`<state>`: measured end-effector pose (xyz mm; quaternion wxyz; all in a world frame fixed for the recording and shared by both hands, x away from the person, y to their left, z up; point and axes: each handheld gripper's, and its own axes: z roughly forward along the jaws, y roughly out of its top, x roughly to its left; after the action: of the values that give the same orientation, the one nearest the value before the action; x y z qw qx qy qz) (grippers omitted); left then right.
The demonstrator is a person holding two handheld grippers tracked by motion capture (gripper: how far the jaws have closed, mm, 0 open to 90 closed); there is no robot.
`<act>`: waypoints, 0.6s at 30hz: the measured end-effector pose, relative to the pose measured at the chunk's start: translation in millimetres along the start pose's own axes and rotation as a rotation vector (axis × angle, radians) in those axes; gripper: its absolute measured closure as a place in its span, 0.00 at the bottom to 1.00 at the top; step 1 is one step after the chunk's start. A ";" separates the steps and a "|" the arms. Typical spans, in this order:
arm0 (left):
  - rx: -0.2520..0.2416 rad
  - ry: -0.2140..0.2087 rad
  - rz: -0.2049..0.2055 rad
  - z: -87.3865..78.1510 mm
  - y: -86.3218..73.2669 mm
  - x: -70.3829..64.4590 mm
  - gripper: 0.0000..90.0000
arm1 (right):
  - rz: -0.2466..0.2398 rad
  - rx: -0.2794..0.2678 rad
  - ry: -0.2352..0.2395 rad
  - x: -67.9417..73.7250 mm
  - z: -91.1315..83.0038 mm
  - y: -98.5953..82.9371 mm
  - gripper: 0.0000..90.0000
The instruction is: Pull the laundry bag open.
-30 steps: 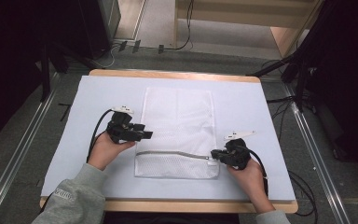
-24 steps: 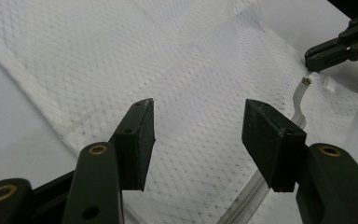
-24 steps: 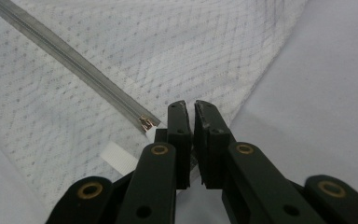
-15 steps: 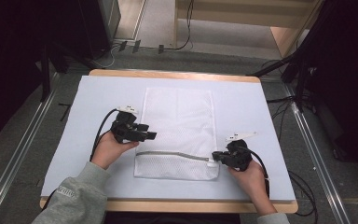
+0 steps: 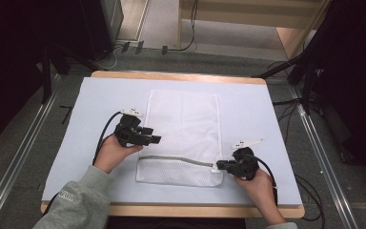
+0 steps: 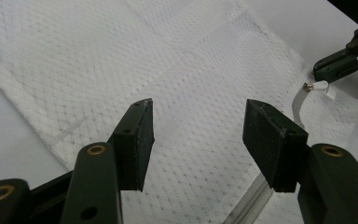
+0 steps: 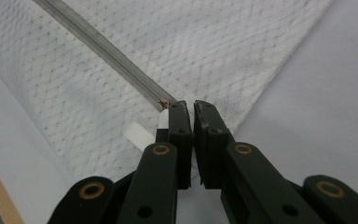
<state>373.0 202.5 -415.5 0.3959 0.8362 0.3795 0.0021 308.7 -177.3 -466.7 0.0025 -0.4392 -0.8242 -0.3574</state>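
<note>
A white mesh bag (image 5: 183, 136) lay flat at the middle of the pale surface (image 5: 262, 114), its grey zipper (image 5: 176, 161) running across near the six o'clock end. The right gripper (image 5: 220, 165), at the bag's five o'clock corner, had its jaws closed on the white zipper tab (image 7: 163, 119). The left gripper (image 5: 156, 139) hung over the bag's nine o'clock edge, jaws wide apart and holding nothing.

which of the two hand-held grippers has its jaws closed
The right hand-held gripper, pinched at the zipper's end on the mesh bag. The left hand-held gripper is wide open above the mesh.
</note>
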 end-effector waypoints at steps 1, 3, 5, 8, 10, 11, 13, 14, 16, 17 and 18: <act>-0.002 -0.001 0.002 0.2 0.3 -1.1 0.49 | -0.004 0.000 0.003 1.9 0.1 0.1 0.97; -0.004 -0.003 0.003 1.0 1.0 -3.6 0.49 | -0.008 -0.006 0.008 5.6 -0.3 0.6 0.97; -0.006 -0.010 0.012 2.6 1.7 -6.8 0.49 | -0.021 -0.017 0.012 9.4 0.3 1.7 0.97; 0.003 -0.024 0.023 5.2 3.4 -13.0 0.50 | -0.043 -0.031 0.010 14.9 1.8 5.2 0.97; 0.001 -0.036 0.030 7.1 4.8 -18.6 0.50 | -0.068 -0.049 0.000 17.0 0.2 7.4 0.97; 0.004 -0.040 0.037 8.1 5.9 -21.2 0.50 | -0.079 -0.063 -0.002 16.8 -1.6 8.0 0.98; 0.006 -0.054 0.045 11.3 8.7 -26.5 0.51 | -0.086 -0.073 -0.010 15.2 -4.3 7.9 0.98; 0.009 -0.062 0.045 13.3 10.3 -29.2 0.51 | -0.089 -0.070 -0.015 13.6 -5.1 7.6 0.98; 0.014 -0.075 0.055 17.5 13.4 -34.5 0.52 | -0.092 -0.067 -0.021 9.0 -5.6 6.6 0.98; 0.018 -0.082 0.056 19.9 14.9 -36.9 0.52 | -0.095 -0.062 -0.022 6.1 -6.0 6.2 0.98; 0.022 -0.089 0.057 22.4 16.4 -39.1 0.53 | -0.086 -0.062 -0.021 3.8 -5.8 5.8 0.98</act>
<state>362.4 156.3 -408.4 0.4029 0.8503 0.3376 -0.0278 308.9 -175.9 -457.8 -0.0353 -0.4069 -0.8310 -0.3777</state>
